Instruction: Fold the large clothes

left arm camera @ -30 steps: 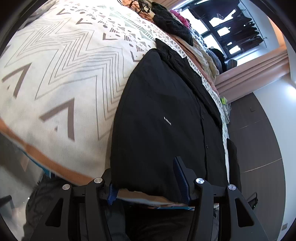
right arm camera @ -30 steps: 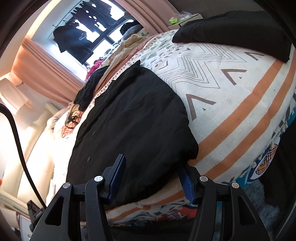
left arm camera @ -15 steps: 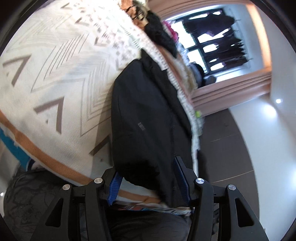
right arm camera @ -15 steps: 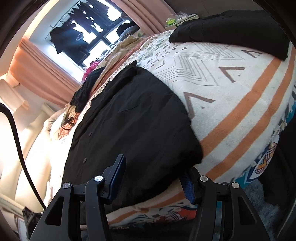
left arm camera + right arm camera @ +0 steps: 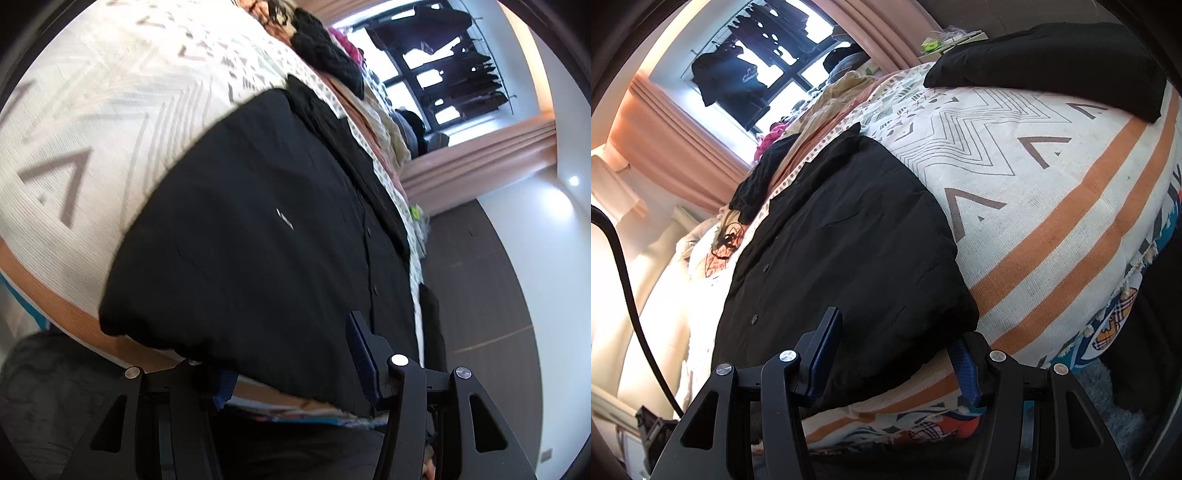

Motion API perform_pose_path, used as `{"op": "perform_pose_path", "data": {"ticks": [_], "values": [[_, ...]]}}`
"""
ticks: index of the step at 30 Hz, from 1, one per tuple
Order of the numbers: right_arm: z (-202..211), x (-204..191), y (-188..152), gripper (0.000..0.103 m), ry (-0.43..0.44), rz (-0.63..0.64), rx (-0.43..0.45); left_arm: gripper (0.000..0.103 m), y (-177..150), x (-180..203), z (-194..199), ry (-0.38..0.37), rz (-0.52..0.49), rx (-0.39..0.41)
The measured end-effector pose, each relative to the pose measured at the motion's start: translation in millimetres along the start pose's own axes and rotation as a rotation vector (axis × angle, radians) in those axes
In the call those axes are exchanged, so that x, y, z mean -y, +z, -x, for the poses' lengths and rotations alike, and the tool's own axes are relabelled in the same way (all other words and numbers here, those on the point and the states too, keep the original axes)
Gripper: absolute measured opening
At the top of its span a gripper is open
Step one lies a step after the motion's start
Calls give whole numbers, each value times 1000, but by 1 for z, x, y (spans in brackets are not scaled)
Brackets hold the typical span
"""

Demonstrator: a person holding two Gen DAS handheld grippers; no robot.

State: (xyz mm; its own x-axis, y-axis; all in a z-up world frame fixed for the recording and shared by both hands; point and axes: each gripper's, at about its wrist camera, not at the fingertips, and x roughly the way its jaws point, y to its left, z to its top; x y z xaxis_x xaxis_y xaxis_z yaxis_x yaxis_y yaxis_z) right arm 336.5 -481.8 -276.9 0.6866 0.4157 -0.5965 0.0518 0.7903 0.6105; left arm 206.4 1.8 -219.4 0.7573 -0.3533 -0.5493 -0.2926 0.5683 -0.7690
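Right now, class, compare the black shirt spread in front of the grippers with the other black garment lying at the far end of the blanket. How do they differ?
The black shirt lies opened out, buttons and collar showing; the folded black garment is a compact bundle with no detail visible. The shirt sits at the near edge of the patterned blanket, between each hand-held gripper's fingers; the folded garment lies at the far end, away from them. Both are black and rest on that blanket.

Patterned bedspread point(image 5: 1052, 177), pink curtains point(image 5: 676, 147), clothes-hung window point(image 5: 443, 74)
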Motion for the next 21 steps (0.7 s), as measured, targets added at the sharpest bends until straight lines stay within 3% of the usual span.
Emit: {"op": "perform_pose_path", "data": {"ticks": [4,10,12,14,15,16,21], "values": [[-1,-2,1,57,-4,0,3,54,5,-11,14,44,26,72],[-10,-8,8,57,-27,4,9,52,12,-13,6,96,6,95],[-13,-10,11,57,-38,2,12,39,13,-14,4,123,6,99],[-13,-13,15,46,-62,1,20,21,14,-17,7,172,12,102],[-13,-13,16,25,-79,-2,23,14,14,-19,9,174,21,104],[-12,-13,18,12,-80,-9,26,12,14,-20,12,165,25,107],[7,-33,19,6,-114,30,83,7,18,-11,26,166,2,142]]}}
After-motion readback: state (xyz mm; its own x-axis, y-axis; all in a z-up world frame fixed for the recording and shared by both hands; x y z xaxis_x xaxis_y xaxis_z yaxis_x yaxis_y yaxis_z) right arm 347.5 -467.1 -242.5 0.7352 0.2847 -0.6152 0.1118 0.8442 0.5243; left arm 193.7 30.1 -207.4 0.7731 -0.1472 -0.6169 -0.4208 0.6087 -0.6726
